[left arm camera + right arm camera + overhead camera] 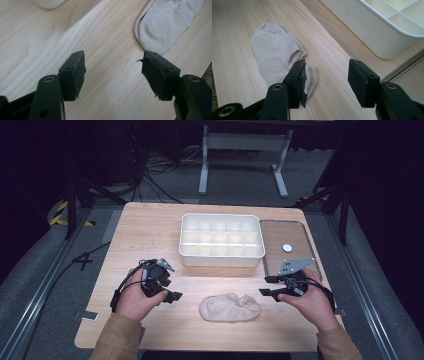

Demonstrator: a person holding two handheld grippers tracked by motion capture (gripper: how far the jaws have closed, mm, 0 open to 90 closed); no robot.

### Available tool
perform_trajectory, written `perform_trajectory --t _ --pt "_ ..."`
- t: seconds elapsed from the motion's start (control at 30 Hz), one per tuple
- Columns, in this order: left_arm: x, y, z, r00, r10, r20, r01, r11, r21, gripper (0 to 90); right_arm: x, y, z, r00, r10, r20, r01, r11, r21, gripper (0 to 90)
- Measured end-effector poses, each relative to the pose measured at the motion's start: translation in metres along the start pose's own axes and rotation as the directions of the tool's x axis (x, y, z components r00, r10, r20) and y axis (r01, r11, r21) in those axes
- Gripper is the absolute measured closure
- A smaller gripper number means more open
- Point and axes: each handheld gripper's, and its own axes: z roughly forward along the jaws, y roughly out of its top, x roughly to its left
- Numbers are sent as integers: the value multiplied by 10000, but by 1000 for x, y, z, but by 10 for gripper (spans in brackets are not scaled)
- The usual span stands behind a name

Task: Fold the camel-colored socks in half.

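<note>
Your sock point(230, 307) lies flat on the table point(150, 235), near the front edge, between your two hands. Beige knit, soft and matte, a squat oval outline with a few creases at the right end where the cuff opening bunches. In the right gripper view the cuff is folded over itself in a loose lip; weave is fine and slightly fuzzy.

Your left gripper point(172, 296) is released: jaws spread wide over bare wood, nothing between them. Pads are black rubber, frayed and peeling at the edges in the left gripper view. The sock's rounded end sits just beyond the right-hand pad in that view, apart from it.

Your right gripper point(267, 286) is also released, jaws apart. In the right gripper view one pad sits in front of the sock's cuff edge; I cannot tell if it touches the fabric. The other pad is over bare table. The grey three-cornered plate on top is flat metal with small holes.

Table is pale wood laminate, straight grain, smooth, rounded corners.

Behind the sock: a white plastic box point(221, 240), rectangular, rounded corners, glossy thick rim, interior split into a grid of small compartments. Just beside it on the right lies a clear lid point(285, 237), flat, rounded rectangle, with a small white disc point(287, 247) on it.
</note>
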Motion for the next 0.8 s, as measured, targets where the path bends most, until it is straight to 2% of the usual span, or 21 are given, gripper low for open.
perform_trajectory --t 0.1,0.17,0.23,0.4,0.5,0.6,0.7,0.8 --pt "-1 1 -2 9997 204 132 -202 9997 -161 251 -1 -1 2 10000 90 -1 -90 10000 6 494" --pt "-3 2 -3 9990 428 116 -425 9989 -210 268 -2 -3 2 9999 70 138 -70 10000 -25 487" --pt "-6 2 -4 9982 555 220 -549 9982 -230 357 -2 -4 2 9995 264 154 -265 9996 26 489" --pt "-10 4 -4 9965 741 380 -728 9967 -360 366 0 -2 0 9994 293 195 -291 9995 -108 463" --pt "-12 5 -6 9957 799 477 -777 9959 -469 372 2 -1 0 9979 373 532 -376 9993 47 448" --pt "-15 6 -8 9943 887 597 -848 9942 -657 371 3 0 0 9988 167 462 -174 9997 152 501" --pt "-20 7 -8 9920 824 961 -747 9939 -816 371 7 2 1 9997 184 154 -188 9994 279 588" --pt "-24 9 -7 9893 1044 1016 -970 9924 -756 372 10 3 2 9997 241 -55 -239 9991 350 657"
